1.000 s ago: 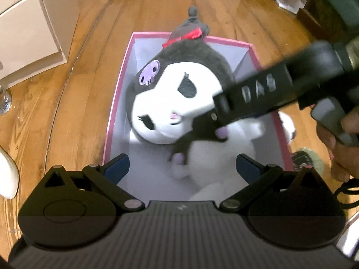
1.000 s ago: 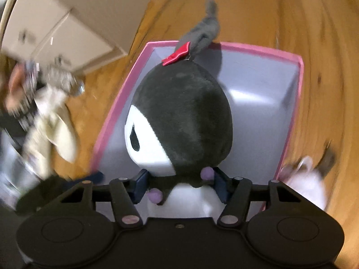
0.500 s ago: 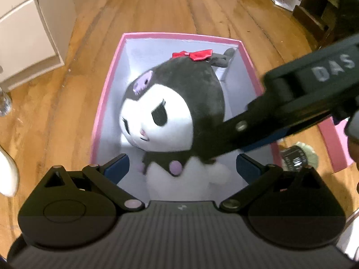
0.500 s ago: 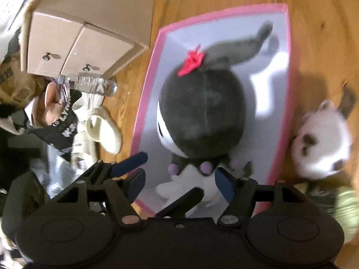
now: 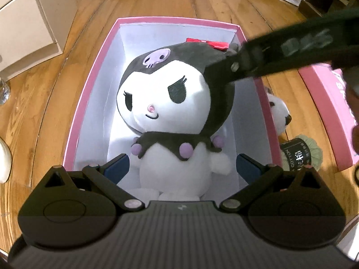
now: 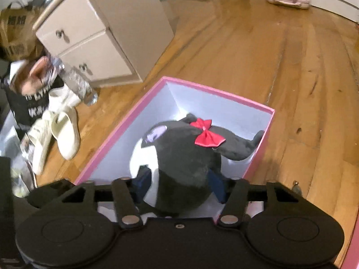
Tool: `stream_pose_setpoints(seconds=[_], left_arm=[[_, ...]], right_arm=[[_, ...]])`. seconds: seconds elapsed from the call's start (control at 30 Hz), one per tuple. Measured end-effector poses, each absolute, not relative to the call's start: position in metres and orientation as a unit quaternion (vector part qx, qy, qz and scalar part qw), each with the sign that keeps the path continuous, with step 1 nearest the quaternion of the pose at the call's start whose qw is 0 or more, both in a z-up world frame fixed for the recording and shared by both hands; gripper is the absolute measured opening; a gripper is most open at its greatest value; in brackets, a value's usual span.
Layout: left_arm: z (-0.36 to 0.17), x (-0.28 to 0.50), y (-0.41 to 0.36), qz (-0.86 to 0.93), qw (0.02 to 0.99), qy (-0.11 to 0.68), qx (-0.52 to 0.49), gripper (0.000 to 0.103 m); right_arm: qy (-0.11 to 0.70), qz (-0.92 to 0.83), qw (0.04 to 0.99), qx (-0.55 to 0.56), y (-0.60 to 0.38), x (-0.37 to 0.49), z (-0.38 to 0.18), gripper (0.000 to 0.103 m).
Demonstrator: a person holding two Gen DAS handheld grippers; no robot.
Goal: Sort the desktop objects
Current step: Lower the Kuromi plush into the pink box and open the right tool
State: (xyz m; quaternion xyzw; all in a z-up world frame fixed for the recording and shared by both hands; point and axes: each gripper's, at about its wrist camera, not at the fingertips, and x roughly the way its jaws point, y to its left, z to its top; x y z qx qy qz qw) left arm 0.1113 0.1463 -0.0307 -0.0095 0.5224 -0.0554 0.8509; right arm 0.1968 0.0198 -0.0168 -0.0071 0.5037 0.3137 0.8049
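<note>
Plush doll (image 5: 170, 116) sits upright inside pink box (image 5: 89, 103), alone.

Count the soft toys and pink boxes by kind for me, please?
Soft toys: 2, the black-and-white plush doll in the open pink box, the panda plush beside it.
Pink boxes: 2, that one and another at right.
Total: 4.
</note>
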Motion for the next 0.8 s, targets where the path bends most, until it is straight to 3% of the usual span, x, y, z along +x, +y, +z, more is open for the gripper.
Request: stream_pose_setpoints(seconds=[0.5, 0.57, 0.63, 0.8], left_arm=[[-0.031, 0.116, 0.141, -0.054, 0.849, 0.525, -0.003, 0.103], [-0.026, 0.113, 0.139, -0.055, 0.851, 0.522, -0.004, 0.103], [-0.019, 0.108, 0.137, -0.059, 0.854, 0.516, -0.005, 0.103], [-0.001, 0.095, 0.122, -0.075, 0.861, 0.503, 0.001, 0.103]], right_arm=[[0.475, 0.312, 0.812, -0.133, 0.036, 0.186, -0.012, 0.051], [0.471, 0.317, 0.816, -0.112, 0.025, 0.18, -0.003, 0.055], [0.468, 0.319, 0.82, -0.083, 0.011, 0.173, 0.007, 0.069], [0.461, 0.317, 0.827, -0.048, -0.028, 0.151, 0.024, 0.072]])
